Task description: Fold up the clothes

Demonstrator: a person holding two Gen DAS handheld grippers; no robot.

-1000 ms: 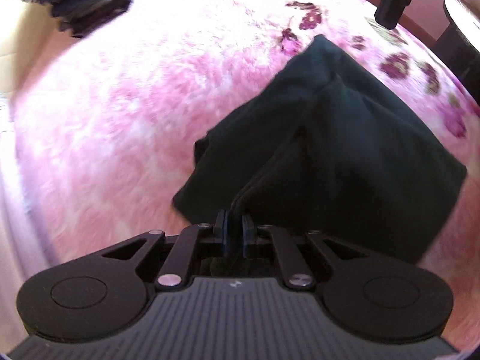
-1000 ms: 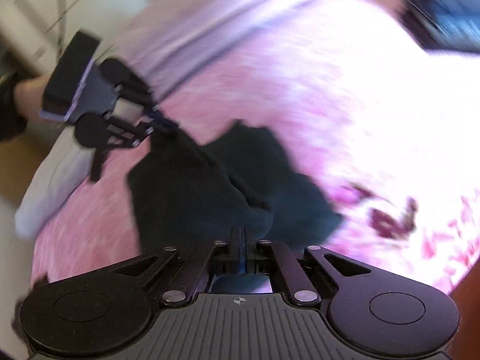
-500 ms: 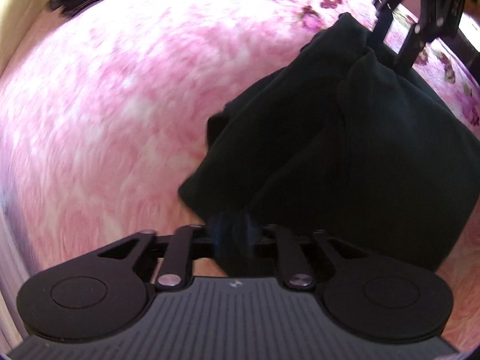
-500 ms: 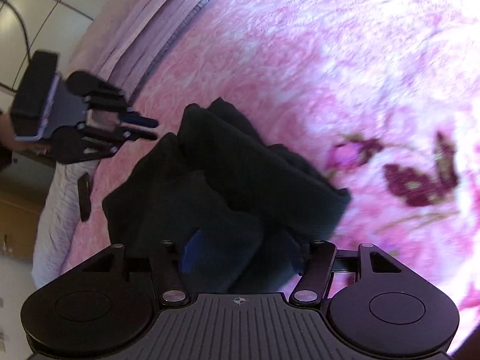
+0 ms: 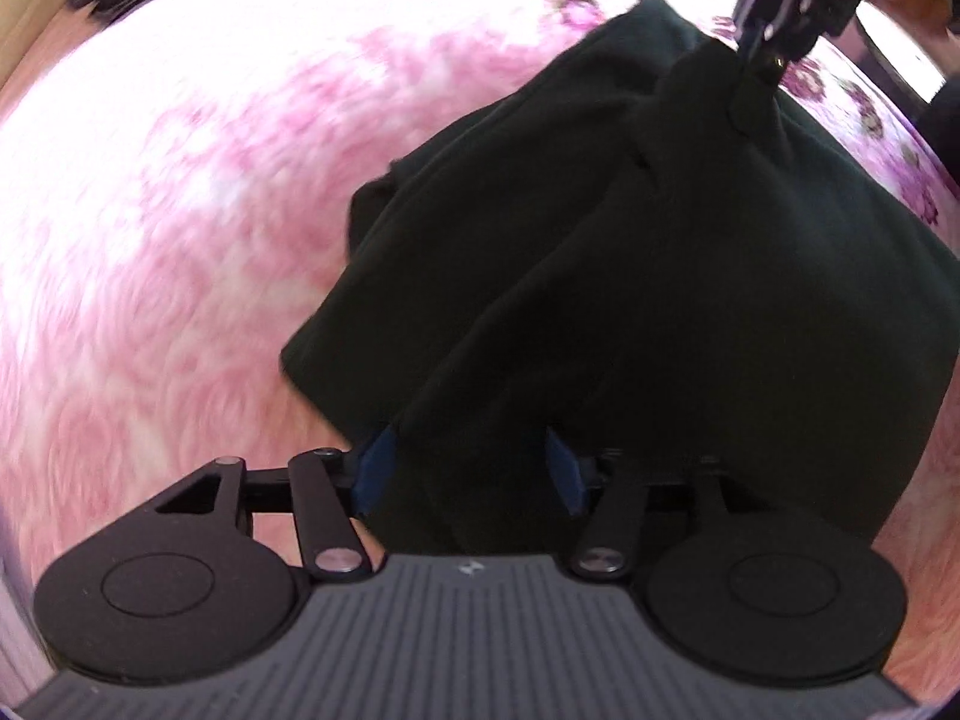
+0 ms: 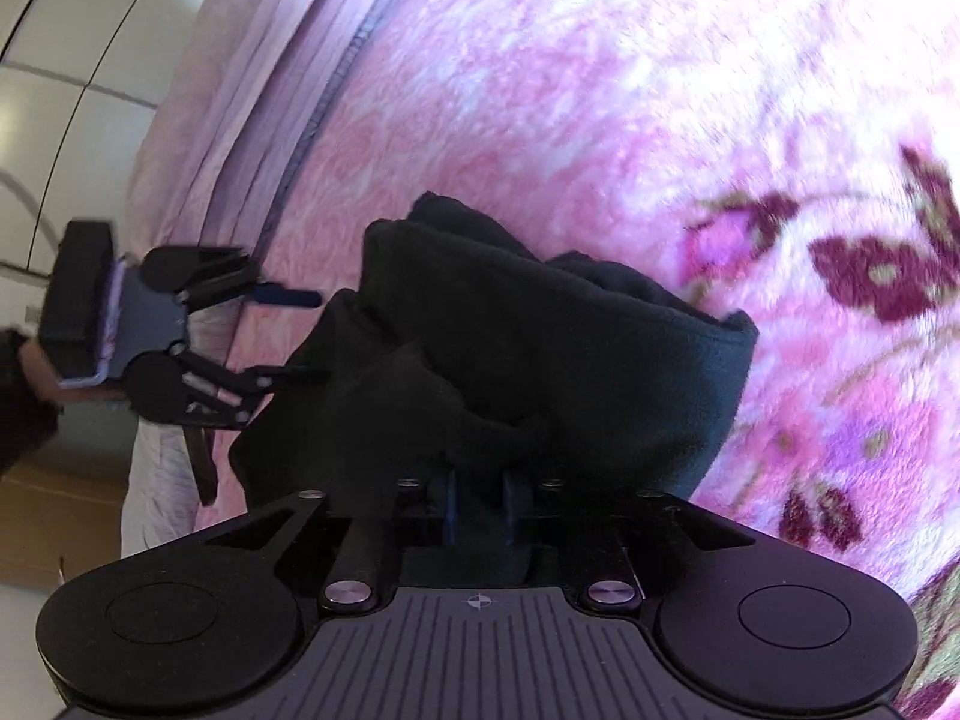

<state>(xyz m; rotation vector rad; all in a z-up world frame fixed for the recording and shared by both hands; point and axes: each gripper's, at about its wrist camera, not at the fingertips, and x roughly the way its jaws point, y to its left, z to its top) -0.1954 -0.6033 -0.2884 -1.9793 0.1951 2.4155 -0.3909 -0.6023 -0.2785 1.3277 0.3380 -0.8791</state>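
A dark garment (image 5: 690, 276), already doubled into a thick bundle, lies on a pink flowered blanket (image 5: 180, 252) that covers the bed. One corner of the bundle is pinched by the right gripper (image 6: 480, 495); its jaws have just been closing and are now drawn narrow, with a fold of the cloth clamped between the blue pads. At the opposite edge the left gripper (image 5: 468, 468) is set over the cloth with its jaws about half spread. They have just been opening, and the fabric lies loosely between the pads (image 5: 375, 468) rather than being squeezed by them.

The step in hand appears to be a re-grip for the next fold: one corner has been secured and the other is being released or re-taken.

For a clean fold, all layers at the left edge should be gathered between the pads before they are closed, so that no inner layer is left behind on the blanket. The two held points should be matched along the same edge, since an uneven pair would give a skewed fold. The cloth should be lifted only enough to clear the plush blanket, which is likely to drag at the fabric. Light tension should be kept between the two grippers so that the rolled edge (image 6: 720, 348) is not allowed to sag or unroll.
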